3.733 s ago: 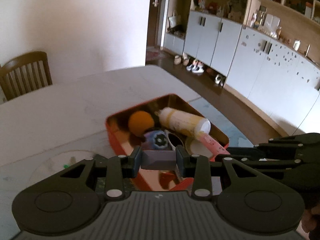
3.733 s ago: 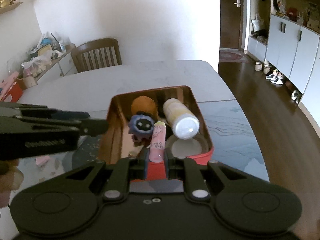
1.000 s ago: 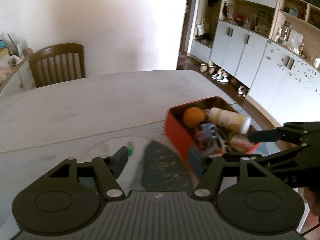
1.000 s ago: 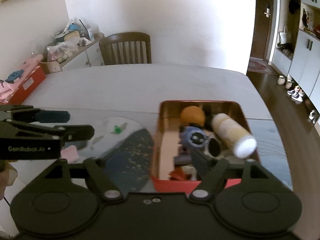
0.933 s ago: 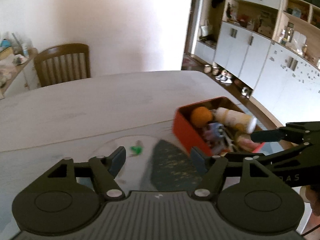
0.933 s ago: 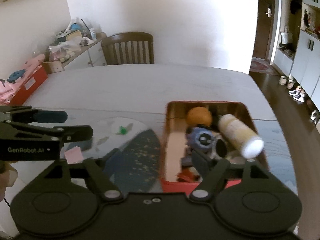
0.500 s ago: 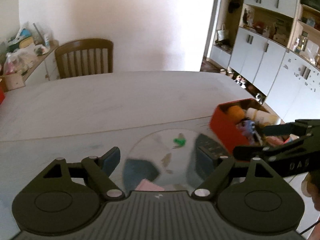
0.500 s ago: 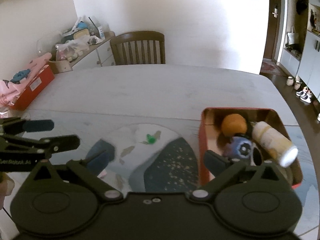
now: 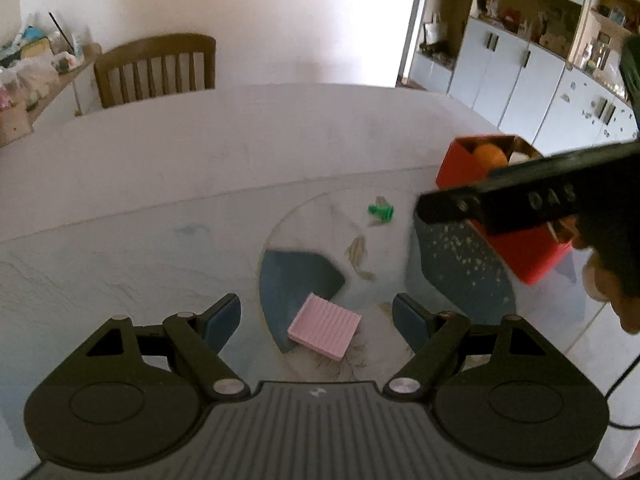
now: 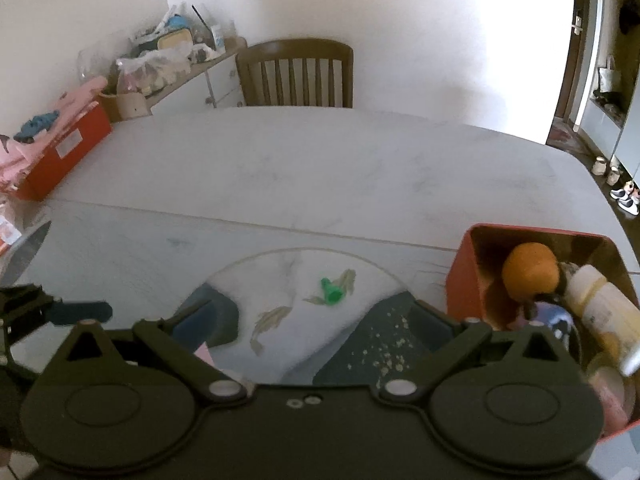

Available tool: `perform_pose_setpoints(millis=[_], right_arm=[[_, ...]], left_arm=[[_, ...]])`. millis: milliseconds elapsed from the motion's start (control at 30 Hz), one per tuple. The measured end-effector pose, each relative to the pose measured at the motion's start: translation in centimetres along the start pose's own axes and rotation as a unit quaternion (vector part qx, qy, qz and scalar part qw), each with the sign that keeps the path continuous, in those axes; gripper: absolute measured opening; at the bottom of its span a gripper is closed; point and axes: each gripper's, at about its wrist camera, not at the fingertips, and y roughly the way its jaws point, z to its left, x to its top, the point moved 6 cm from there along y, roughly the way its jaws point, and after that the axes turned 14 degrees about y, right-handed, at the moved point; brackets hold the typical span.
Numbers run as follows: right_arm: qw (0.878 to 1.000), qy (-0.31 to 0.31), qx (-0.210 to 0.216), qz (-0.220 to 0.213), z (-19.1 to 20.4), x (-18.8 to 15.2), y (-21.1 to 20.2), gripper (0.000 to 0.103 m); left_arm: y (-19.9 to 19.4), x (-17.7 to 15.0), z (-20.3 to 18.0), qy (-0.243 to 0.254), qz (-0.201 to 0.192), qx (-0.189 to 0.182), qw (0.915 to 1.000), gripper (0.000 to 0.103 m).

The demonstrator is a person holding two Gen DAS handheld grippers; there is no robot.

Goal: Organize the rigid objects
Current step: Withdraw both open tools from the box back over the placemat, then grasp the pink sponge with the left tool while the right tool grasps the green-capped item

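Note:
A pink ribbed block [image 9: 324,326] lies flat on the table's round glass plate [image 9: 312,224]. My left gripper [image 9: 316,316] hangs just above the block, open, with a finger on either side and neither pad touching it. A small green toy [image 10: 332,291] lies farther out on the plate, ahead of my right gripper [image 10: 314,316], which is wide open and empty. The red tin [image 10: 460,276] stands at the right. It holds an orange ball [image 10: 530,268], a cream bottle [image 10: 600,312] and a blue toy [image 10: 556,318].
The white table [image 10: 320,168] reaches back to a wooden chair [image 10: 296,74]. A red box [image 10: 60,156] with pink cloth sits at its left end, below a cluttered counter [image 10: 168,60]. White cabinets [image 9: 520,80] line the right wall. A person's hand [image 9: 612,284] holds the right gripper.
Both grippers let go of what they held over the tin, opened wider, and swung left and down to the plate. The pink block came into view between the left fingers.

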Motion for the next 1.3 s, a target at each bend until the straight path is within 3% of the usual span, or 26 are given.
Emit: perform_pose_setpoints(millis=[267,633,733,867,967,1100,1133,1300], right_arm=[[1.000,-0.015,-0.013,0.024,-0.5,0.3,4.0,0.093],[0.998,-0.024,-0.019,0.049,-0.9,-0.1,7.0,0.063],[0.998,-0.035,-0.021,0.047,-0.6,0.0,7.3,0.055],[0.997,-0.055,-0.025,0.039,-0.5,-0.3,7.0,0.044],[0.997,-0.059,-0.024,0.037,-0.3,-0.5,6.9,0.037],[0.997,-0.066,-0.025,0.036,0.0,-0.6,6.9,0.020],[0.997,-0.068,-0.027,0.035,0.2,-0.6,6.8,0.015],[0.996,-0.073,-0.036,0.033,0.4,-0.6,6.4,0.014]], left_arm=[[2.6,-0.9,-1.3,0.033,0.011,-0.009,0.9994,0.083],[4.9,-1.9,-1.2,0.043,0.028,-0.003,0.9987,0.082],[5.0,-1.8,-1.2,0.053,0.022,0.005,0.9983,0.077],[4.8,-1.7,-1.4,0.063,0.016,0.010,0.9978,0.059],[4.7,-1.7,-1.4,0.065,0.014,0.008,0.9977,0.054],[4.7,-1.6,-1.4,0.070,0.011,0.010,0.9974,0.041],[4.7,-1.6,-1.4,0.071,0.011,0.010,0.9974,0.040],[4.8,-1.6,-1.4,0.071,0.013,0.011,0.9974,0.040]])
